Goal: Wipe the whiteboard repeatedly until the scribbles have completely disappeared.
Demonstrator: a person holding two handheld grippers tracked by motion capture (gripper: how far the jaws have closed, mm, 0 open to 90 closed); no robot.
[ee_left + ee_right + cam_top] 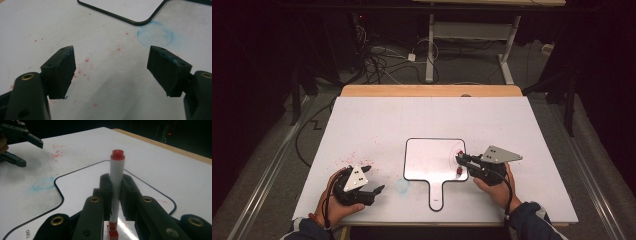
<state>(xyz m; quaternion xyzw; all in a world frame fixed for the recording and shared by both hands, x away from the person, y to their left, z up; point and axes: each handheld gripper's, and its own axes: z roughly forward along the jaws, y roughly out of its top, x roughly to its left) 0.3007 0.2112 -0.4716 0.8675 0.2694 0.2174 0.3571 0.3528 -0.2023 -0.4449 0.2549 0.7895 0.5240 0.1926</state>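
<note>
A white marker with red ends is clamped crosswise between the jaws of my right gripper, which is shut on it. From above, that right gripper hovers at the right edge of a small black-rimmed whiteboard with a handle, and the marker shows a red end. Faint red strokes mark the board near it. Whether the marker touches the board I cannot tell. My left gripper rests on the table to the left of the board, jaws open and empty.
A blue smudged circle lies on the white table just left of the board's handle. Red specks dot the table beside the left gripper. Beyond the far wooden edge are cables and a desk frame on the floor.
</note>
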